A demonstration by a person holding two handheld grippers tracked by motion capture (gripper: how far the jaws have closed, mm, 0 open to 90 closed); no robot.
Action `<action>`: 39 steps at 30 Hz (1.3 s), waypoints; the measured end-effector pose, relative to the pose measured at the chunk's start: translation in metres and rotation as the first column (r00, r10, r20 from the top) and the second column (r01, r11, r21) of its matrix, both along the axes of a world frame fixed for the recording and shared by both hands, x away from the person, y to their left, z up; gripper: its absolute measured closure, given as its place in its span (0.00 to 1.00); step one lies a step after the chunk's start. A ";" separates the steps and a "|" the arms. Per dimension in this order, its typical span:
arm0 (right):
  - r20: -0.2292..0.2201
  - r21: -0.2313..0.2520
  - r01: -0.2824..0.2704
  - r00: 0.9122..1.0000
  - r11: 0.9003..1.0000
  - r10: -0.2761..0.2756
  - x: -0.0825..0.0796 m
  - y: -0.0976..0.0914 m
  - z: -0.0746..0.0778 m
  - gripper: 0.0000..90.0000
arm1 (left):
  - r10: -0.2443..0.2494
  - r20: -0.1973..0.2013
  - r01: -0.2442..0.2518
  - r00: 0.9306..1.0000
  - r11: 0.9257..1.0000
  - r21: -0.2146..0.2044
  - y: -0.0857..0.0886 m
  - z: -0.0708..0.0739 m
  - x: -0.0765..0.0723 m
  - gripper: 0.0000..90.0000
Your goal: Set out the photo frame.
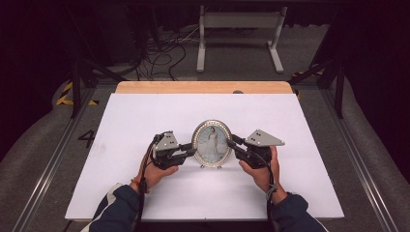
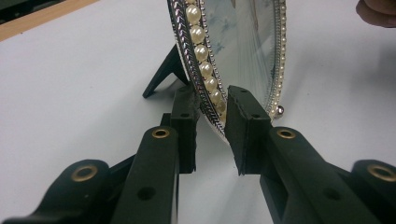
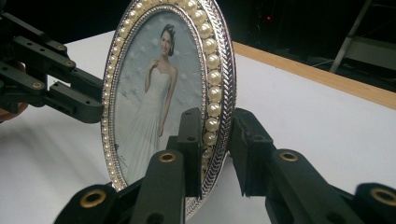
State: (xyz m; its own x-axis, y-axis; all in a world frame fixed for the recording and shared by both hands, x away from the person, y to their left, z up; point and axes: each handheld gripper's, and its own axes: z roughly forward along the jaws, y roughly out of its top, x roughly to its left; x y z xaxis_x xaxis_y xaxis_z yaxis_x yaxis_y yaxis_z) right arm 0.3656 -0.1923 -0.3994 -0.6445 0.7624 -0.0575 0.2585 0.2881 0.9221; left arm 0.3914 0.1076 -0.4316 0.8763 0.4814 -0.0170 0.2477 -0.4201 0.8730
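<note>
The white table (image 1: pixel 145 121) carries one thing I care about: an oval picture frame (image 1: pixel 212 143) standing upright near its middle, propped from behind by a dark back stand (image 2: pixel 163 70), with a small ball foot (image 2: pixel 279 110) showing at its lower edge. I judge the frame light but fragile: a glass front (image 3: pixel 154 93) over the photo of a person in a white dress, a stiff silvery rim, and a ring of pearl beads (image 3: pixel 212 93) that could scrape or pop loose under a hard pinch. The glass and metal look slippery, so I take it by the rim at the two sides, low on the oval, where the edge is narrow enough to sit between my pads and the frame cannot swing. My left gripper (image 1: pixel 189 151) straddles the left edge, one pad behind the frame and one in front; in the left gripper view the jaws are narrowed around the rim, with pads close on it, and I read that as a light grip. My right gripper (image 1: pixel 231 143) does the same on the right edge, its jaws nearly together with the beaded rim sandwiched between them.
</note>
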 end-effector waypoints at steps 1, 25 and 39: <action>0.000 0.002 -0.001 1.000 1.000 0.001 0.001 0.000 0.000 0.83 | 0.000 0.000 0.000 1.000 1.000 0.000 0.000 0.000 0.000 0.82; -0.011 -0.012 -0.003 1.000 1.000 0.003 -0.002 0.001 -0.001 0.82 | 0.024 0.049 -0.026 0.998 0.999 0.032 -0.004 0.001 -0.003 0.79; -0.018 -0.016 -0.008 1.000 1.000 0.007 -0.003 0.001 -0.002 0.80 | 0.033 0.051 -0.034 0.998 0.999 0.028 -0.003 0.001 -0.003 0.77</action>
State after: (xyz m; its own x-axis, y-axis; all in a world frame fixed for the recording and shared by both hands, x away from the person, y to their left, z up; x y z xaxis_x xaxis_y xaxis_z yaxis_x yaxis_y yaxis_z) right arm 0.3629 -0.1913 -0.4014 -0.6513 0.7566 -0.0582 0.2724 0.3047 0.9127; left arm 0.3889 0.1044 -0.4309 0.8591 0.5101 0.0413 0.2177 -0.4374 0.8725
